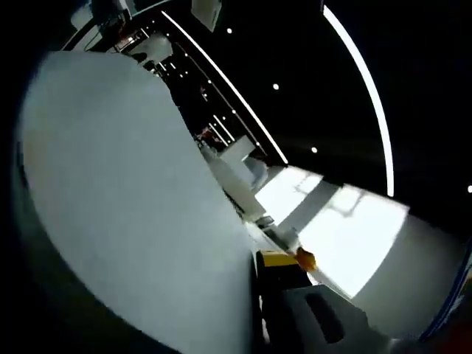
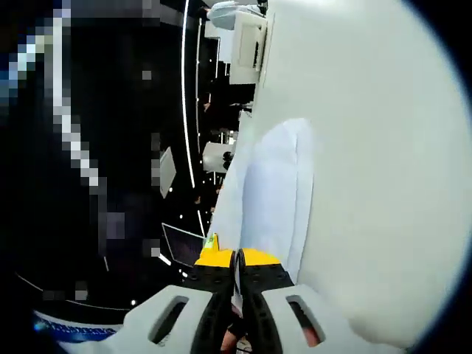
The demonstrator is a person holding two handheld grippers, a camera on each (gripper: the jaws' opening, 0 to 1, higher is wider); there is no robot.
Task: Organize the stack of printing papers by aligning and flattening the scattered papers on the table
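My right tongs (image 2: 237, 274) have their two jaws pressed almost together, with only a thin slit between the yellow-tipped ends, and the edge of the paper (image 2: 354, 162) is pinched in that slit. From there the sheets rise away from the jaws and fan out toward the upper right of the right gripper view, so their long axis runs roughly along the line of the jaws. A paler, slightly bluish sheet (image 2: 269, 199) lies against the white one just beyond the tips, its edge running parallel to the stack.

In the left gripper view the paper (image 1: 125, 214) is a broad white sheet held close to the lens, its curved edge sweeping from upper left down to the lower middle. My left tongs (image 1: 284, 269) show only one grey jaw with a yellow tip, just beside that edge; I cannot tell how far they are open or whether they grip the sheet.

Beyond are a dark ceiling with light strips (image 1: 365, 81) and white furniture (image 2: 247, 37). I can make out no containers.
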